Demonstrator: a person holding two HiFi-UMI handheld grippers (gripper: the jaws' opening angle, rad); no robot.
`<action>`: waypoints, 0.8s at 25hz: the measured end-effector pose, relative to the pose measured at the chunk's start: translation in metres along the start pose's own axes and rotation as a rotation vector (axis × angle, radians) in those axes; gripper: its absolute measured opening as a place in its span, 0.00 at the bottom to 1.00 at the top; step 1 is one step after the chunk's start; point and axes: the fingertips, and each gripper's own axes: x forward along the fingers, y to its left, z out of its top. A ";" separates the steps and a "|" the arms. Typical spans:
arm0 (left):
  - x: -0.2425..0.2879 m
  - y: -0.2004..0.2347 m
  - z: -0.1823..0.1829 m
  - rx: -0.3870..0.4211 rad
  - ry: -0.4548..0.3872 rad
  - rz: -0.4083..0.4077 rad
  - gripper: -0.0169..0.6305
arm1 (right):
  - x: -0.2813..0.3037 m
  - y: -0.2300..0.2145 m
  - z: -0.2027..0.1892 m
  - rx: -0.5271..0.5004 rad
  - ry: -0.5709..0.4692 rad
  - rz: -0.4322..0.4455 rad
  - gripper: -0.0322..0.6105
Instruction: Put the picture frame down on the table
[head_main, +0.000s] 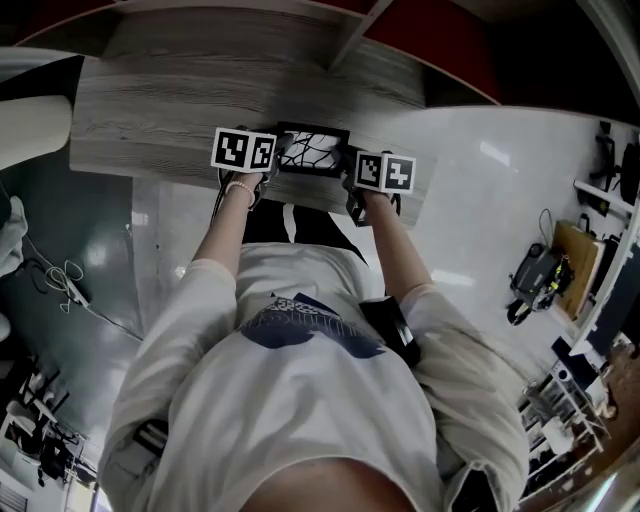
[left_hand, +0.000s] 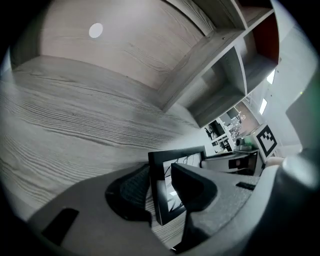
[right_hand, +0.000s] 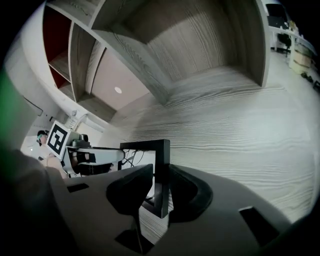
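Note:
A black picture frame (head_main: 312, 150) with a white, dark-lined print is at the front edge of the wood-grain table (head_main: 150, 110), between my two grippers. My left gripper (head_main: 280, 158) has the frame's left side (left_hand: 157, 185) between its jaws. They stand wide, and a sliver of table shows between one pad and the frame. My right gripper (head_main: 348, 172) is shut on the frame's right side (right_hand: 162, 175), a pad against each face. The frame's lower corner is close above the tabletop; contact cannot be told. Each gripper view also shows the other gripper's marker cube (left_hand: 267, 140) (right_hand: 57, 137).
Open shelf compartments (left_hand: 225, 75) with red back panels rise behind the tabletop. A round white disc (left_hand: 96, 30) is on the back panel. On the pale floor, cables (head_main: 65, 285) lie to the left, and equipment (head_main: 535, 275) and a wooden board (head_main: 580, 250) to the right.

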 end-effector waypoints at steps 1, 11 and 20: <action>0.000 0.000 0.000 0.007 0.006 0.004 0.21 | 0.001 -0.001 -0.001 0.000 0.007 -0.005 0.20; -0.001 -0.001 0.001 0.107 0.065 0.097 0.22 | 0.005 -0.005 -0.002 -0.038 0.076 -0.092 0.21; -0.005 0.008 0.006 0.209 0.088 0.184 0.22 | 0.014 -0.010 -0.006 0.022 0.093 -0.092 0.21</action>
